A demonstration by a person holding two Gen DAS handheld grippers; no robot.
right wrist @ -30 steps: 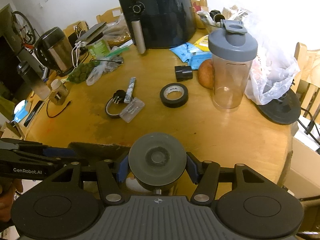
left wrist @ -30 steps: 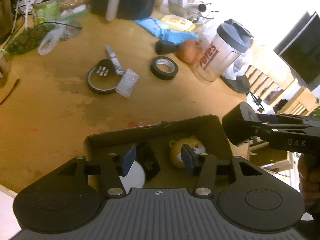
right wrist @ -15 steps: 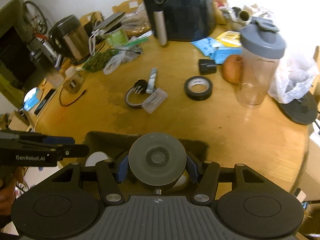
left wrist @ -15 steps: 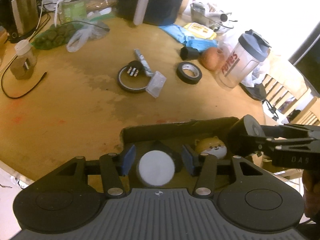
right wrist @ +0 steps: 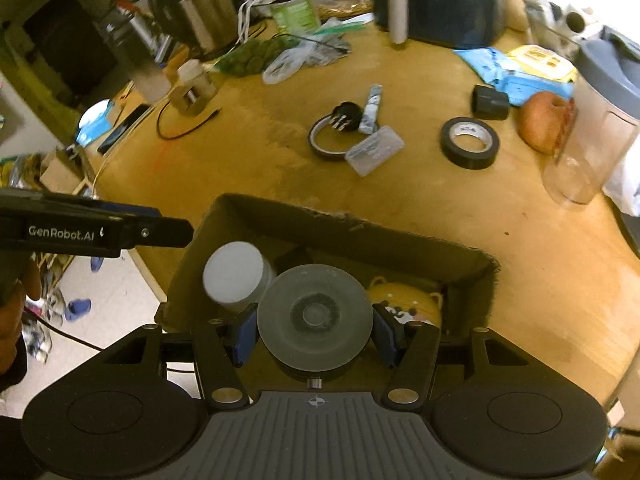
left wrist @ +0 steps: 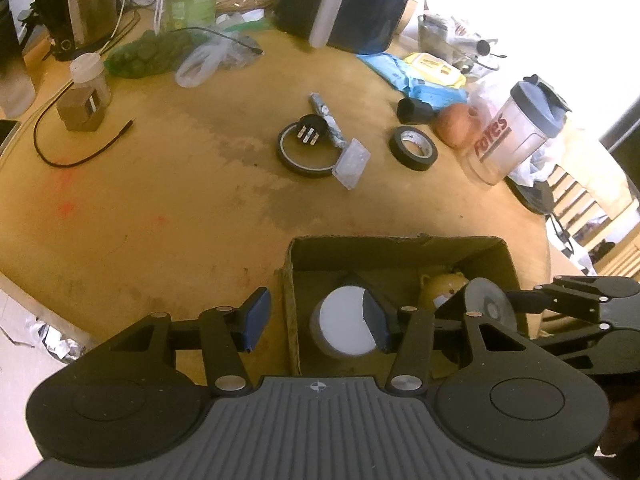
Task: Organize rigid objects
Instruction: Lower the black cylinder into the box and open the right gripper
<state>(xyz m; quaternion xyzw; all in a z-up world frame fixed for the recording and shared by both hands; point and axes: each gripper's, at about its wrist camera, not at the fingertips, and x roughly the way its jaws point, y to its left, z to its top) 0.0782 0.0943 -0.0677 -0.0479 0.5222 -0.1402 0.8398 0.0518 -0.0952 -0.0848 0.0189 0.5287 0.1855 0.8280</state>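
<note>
The step in hand looks like dropping a collected item into the cardboard box at the near edge of the desk. The right hand-held gripper is clenched on a round grey disc-shaped object, its blue pads pressing either side, and it hangs over the box's open top, pointing steeply down. Below it in the box lie a white-lidded jar and a yellow bear-faced toy. The left hand-held gripper is released and empty; its jaws straddle the box's left wall, one finger outside, one above the jar. The next move, I judge, calls for lowering the disc into the free space between jar and toy and opening the jaws. The black tape roll, the thin ring and the clear case lie unsorted farther back.
</note>
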